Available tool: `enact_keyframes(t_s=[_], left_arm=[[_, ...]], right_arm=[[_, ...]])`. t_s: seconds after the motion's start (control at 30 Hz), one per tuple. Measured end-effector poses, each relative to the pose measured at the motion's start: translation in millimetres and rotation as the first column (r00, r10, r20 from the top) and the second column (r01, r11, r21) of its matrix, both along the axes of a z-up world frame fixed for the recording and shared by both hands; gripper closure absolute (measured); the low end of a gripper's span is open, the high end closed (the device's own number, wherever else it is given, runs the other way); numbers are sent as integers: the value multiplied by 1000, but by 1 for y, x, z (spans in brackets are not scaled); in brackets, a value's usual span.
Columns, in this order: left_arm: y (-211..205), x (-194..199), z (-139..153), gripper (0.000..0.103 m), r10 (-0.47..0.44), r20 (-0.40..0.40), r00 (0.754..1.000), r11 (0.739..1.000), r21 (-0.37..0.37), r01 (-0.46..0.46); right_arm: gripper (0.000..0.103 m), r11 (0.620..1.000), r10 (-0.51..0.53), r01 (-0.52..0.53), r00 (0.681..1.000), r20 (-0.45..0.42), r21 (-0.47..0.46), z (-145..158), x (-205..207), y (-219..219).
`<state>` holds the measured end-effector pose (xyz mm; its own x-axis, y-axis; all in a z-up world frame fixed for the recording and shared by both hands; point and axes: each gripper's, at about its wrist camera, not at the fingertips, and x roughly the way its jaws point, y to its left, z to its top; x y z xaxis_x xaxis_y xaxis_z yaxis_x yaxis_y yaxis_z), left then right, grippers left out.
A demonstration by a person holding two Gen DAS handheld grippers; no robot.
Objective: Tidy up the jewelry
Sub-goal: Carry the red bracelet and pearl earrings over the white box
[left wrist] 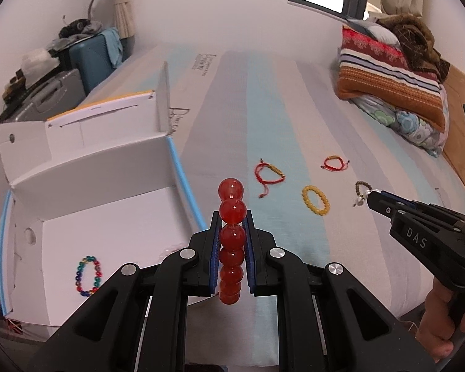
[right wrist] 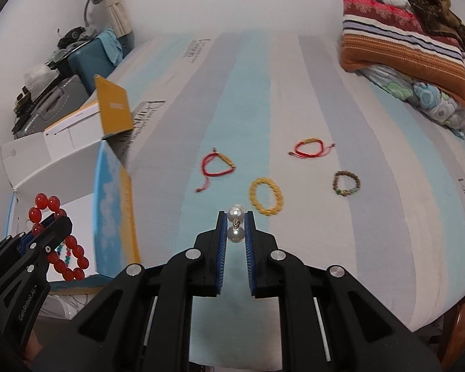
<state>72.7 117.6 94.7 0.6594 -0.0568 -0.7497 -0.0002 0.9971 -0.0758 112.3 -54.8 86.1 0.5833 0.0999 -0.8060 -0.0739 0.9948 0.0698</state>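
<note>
Above the bed's near edge, left gripper (left wrist: pixel 231 232) clamps the red bracelet (left wrist: pixel 231 241) beside the box (left wrist: pixel 86 167), right gripper (right wrist: pixel 235 228) pinches pearls (right wrist: pixel 235 223); next, carry both left and release inside.

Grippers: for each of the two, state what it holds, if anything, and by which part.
The left gripper pinches a red bead bracelet across its beads. The right gripper pinches a pearl piece by two pearls at its fingertips.
</note>
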Motion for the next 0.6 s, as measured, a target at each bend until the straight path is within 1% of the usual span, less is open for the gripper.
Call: enact_keyframes(t_s=[0.2,0.33,0.47,0.6], left_arm=[[25,-8,7,90,34,12,999,999,5,-34],[47,-15,9,90,63,15,998,998,8,-63],[69,-22,4,90,96,9,995,995,19,-96],[93,-29,-2,90,153,8,988,987,52,-153]], right_arm=[[92,999,52,-52,998,36,7,12,-9,32],[92,996,91,-91,995,45,7,16,-15,58],[92,990,142,-143,988,53,5,19,-23,87],[92,983,185,-185,982,48,-10,18,-26,116]])
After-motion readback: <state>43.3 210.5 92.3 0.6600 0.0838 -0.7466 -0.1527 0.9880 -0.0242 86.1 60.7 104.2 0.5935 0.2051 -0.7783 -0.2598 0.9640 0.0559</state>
